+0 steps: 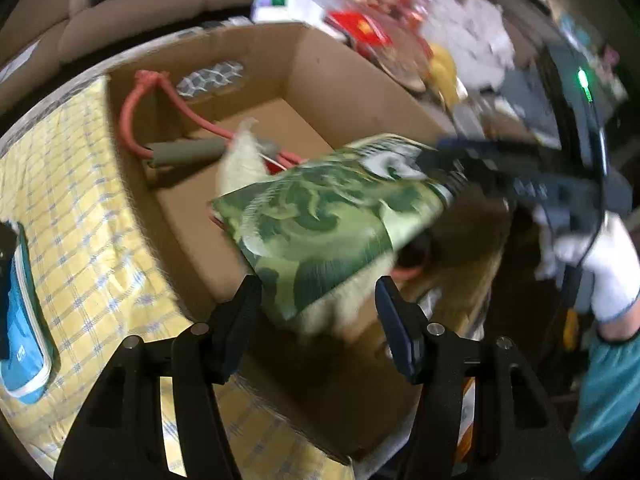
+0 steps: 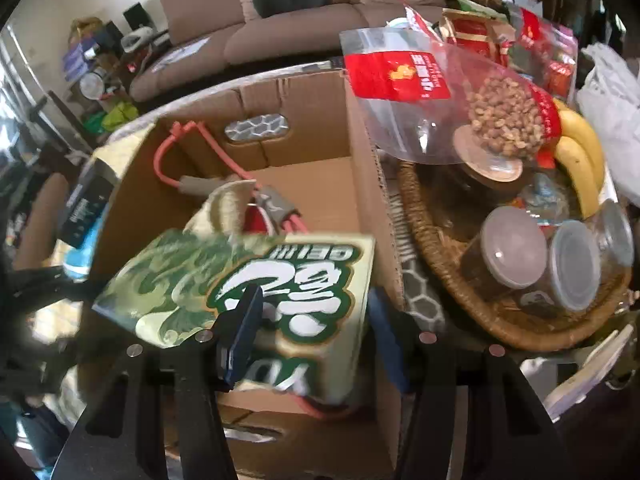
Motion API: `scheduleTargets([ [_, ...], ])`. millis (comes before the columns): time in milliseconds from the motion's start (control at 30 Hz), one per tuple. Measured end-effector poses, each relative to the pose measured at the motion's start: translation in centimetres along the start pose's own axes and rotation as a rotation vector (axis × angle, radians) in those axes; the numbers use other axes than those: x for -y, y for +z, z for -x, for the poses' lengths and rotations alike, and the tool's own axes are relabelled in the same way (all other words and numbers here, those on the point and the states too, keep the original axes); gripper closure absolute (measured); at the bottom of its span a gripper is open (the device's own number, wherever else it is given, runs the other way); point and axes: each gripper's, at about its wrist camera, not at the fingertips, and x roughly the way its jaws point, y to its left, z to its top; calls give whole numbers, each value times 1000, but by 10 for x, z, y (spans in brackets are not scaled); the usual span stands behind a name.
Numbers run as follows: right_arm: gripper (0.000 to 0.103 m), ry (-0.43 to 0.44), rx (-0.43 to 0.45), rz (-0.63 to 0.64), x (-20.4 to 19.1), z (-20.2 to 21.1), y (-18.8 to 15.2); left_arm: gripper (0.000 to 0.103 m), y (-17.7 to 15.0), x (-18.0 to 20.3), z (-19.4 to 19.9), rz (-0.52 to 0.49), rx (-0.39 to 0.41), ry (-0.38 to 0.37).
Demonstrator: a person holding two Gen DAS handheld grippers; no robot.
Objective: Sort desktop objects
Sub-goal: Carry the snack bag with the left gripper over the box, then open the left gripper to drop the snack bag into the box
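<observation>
A flat green patterned packet (image 2: 248, 292) with white lettering hangs tilted over an open cardboard box (image 2: 312, 184). My right gripper (image 2: 316, 336) is shut on the packet's near edge; it also shows in the left wrist view (image 1: 472, 168), gripping the packet (image 1: 320, 216) from the right. My left gripper (image 1: 318, 300) is open and empty, just before the box's near wall (image 1: 224, 264). Inside the box lie a red cord with grey handles (image 1: 180, 152) and a pale cloth (image 1: 240, 156).
A blue pouch (image 1: 20, 320) lies on the yellow checked tablecloth (image 1: 88, 220) left of the box. Right of the box stands a wicker basket (image 2: 432, 240) with lidded jars, a peanut bag (image 2: 496, 120) and bananas (image 2: 580, 160). A sofa is behind.
</observation>
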Motion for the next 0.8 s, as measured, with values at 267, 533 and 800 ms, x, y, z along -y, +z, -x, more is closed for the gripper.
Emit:
scheduleTargets([
  [267,36,-83,-39,79,-13,0,-9,45,-13,9,9,2,-32,8],
  [533,21,-92,-36,68,-26,13,-12,18,4,-22,44,130,36,-49],
  [800,16,-125,7,92,-63,31,-9,2,-9,-45,80,178,116,-32],
])
